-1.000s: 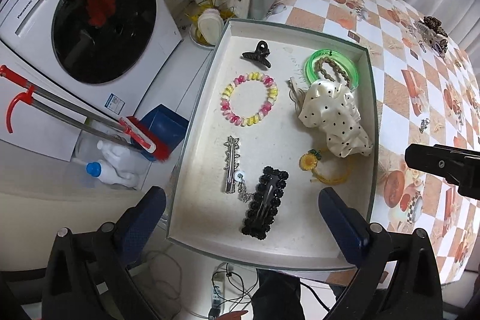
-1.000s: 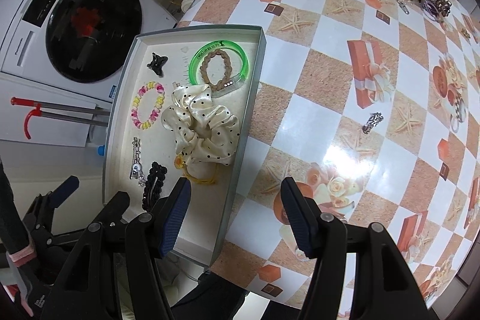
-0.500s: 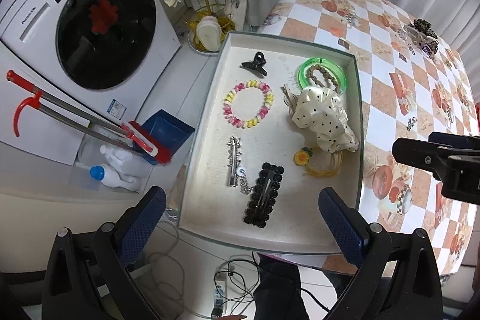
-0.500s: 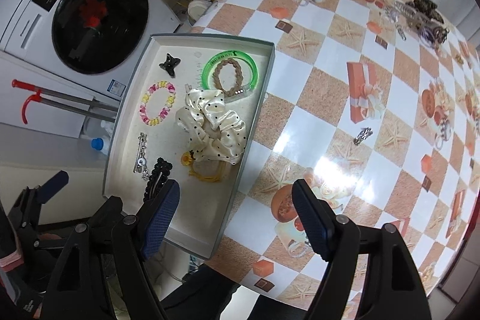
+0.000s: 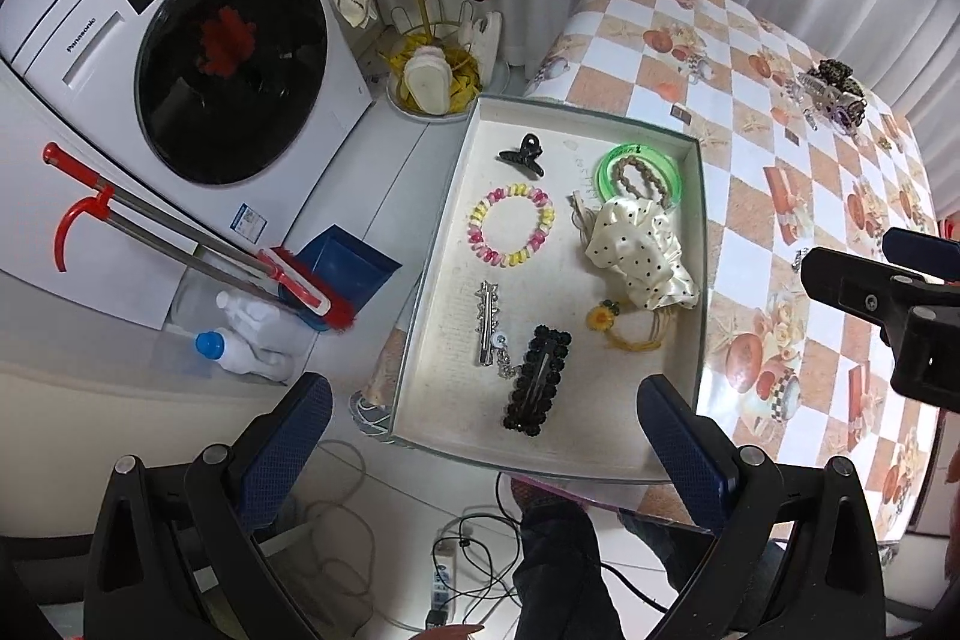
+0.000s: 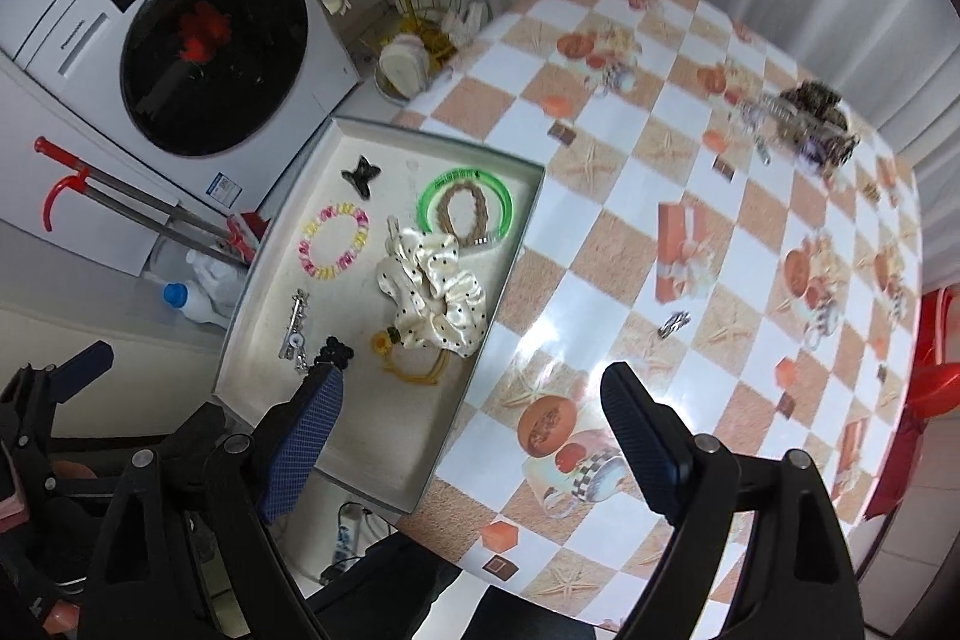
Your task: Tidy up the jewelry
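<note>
Both grippers have pulled up and back, so more floor shows now. Left gripper [image 5: 480, 436] hangs spread wide, holding nothing, over the tray [image 5: 699, 244]; right gripper [image 6: 474, 436] likewise gapes over the tabletop [image 6: 600, 196]. Jewelry pile [image 6: 804, 124] waits at one o'clock, loose clip [image 6: 673, 323] nearer. Risk: tray overhangs the edge, and a nudge could tip it.

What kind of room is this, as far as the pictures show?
Probably a home laundry or utility corner: a front-loading washing machine, a broom leaning on it, and a table with a checkered cloth carrying the jewelry tray.
</note>
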Demonstrator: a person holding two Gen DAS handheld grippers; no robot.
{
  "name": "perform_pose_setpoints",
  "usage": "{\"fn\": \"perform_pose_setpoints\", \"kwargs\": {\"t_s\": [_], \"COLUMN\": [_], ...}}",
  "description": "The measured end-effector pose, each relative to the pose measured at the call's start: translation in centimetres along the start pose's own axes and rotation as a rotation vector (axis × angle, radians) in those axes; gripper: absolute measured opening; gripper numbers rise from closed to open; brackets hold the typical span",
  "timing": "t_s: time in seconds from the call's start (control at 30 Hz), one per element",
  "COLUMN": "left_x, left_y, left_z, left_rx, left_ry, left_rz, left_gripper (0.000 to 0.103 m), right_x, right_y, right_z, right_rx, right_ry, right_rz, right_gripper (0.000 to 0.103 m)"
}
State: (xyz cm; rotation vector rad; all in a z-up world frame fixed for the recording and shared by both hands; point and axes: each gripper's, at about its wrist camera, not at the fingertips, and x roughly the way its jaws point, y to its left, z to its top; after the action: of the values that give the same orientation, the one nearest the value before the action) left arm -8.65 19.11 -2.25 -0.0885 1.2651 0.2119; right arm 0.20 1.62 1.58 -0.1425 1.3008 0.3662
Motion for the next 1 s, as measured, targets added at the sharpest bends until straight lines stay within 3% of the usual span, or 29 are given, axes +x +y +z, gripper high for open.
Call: {"fn": "perform_pose_setpoints", "kwargs": {"t_s": [0.43,1.0], "left_x": [-3.4,-3.8], "left_y": [0.2,-0.5], "left_z": [0.1,-0.1], "left_rx": [0.009,0.017], "left_ry": [-0.024,-0.018], "left_rz": [0.005,0.0], "left_gripper": [0.103,0.103], "right_x": [-3.5,-3.5], "right_y": [1.1,0.7], "right_z": [-0.3,-0.7], "right_rx": [-0.023,-0.017], "right_ry": [-0.016,-0.005], "right_rz": [-0.015,-0.018], "right_gripper": [0.09,0.09]}}
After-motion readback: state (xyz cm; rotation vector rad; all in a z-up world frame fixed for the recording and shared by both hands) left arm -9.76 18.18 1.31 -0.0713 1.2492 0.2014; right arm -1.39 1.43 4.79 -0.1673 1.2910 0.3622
